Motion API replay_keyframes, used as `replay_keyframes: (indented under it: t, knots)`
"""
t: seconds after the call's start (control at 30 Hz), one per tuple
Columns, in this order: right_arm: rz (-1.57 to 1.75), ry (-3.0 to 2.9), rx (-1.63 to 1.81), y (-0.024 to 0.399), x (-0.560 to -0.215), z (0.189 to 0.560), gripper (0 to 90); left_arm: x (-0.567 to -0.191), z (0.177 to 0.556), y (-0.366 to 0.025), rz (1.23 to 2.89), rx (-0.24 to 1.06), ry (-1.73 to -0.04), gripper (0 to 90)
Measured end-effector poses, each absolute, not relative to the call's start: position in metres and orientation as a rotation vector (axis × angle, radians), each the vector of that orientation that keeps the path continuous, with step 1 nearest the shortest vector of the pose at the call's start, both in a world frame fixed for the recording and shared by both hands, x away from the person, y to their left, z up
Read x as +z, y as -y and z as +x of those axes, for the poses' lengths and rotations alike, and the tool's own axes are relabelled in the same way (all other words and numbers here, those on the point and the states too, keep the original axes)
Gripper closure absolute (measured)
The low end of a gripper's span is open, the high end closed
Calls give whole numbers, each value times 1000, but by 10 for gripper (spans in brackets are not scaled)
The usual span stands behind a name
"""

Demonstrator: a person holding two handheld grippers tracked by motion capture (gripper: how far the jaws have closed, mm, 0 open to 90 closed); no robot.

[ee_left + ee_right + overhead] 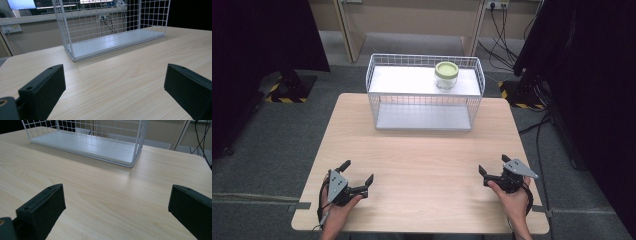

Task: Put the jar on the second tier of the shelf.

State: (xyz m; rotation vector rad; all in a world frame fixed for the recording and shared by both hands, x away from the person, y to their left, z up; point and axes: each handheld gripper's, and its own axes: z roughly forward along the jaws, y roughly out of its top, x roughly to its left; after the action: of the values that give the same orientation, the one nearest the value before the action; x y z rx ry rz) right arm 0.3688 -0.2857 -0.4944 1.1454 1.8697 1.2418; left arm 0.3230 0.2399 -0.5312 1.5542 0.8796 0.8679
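Rack (426, 117) long axis crosswise at worktop (422, 170) far edge. Jar (446, 75), seemingly upright, lid up, sits on top. Left gripper (358, 176) and right gripper (493, 166) fingers spread wide, empty.

Looks like a lab or test room: plain wooden table (422, 165) on grey carpet, black curtains (262, 35) hung on both sides. Far beyond the fingers (344, 165): wall sockets (497, 5) with trailing cables, hazard-striped stand bases (287, 92) (a monitor shows in the left gripper view).
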Motion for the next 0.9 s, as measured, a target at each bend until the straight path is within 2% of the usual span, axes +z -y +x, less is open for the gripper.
replay_keyframes:
  t: [0.63, 0.9]
  knots:
    - [1202, -1869, 1205, 299, -520, 360, 13, -531, 323, -240, 1553, 870, -882, 31]
    - [1197, -1857, 1211, 300, -521, 359, 13, -531, 323, -240, 1554, 871, -880, 31]
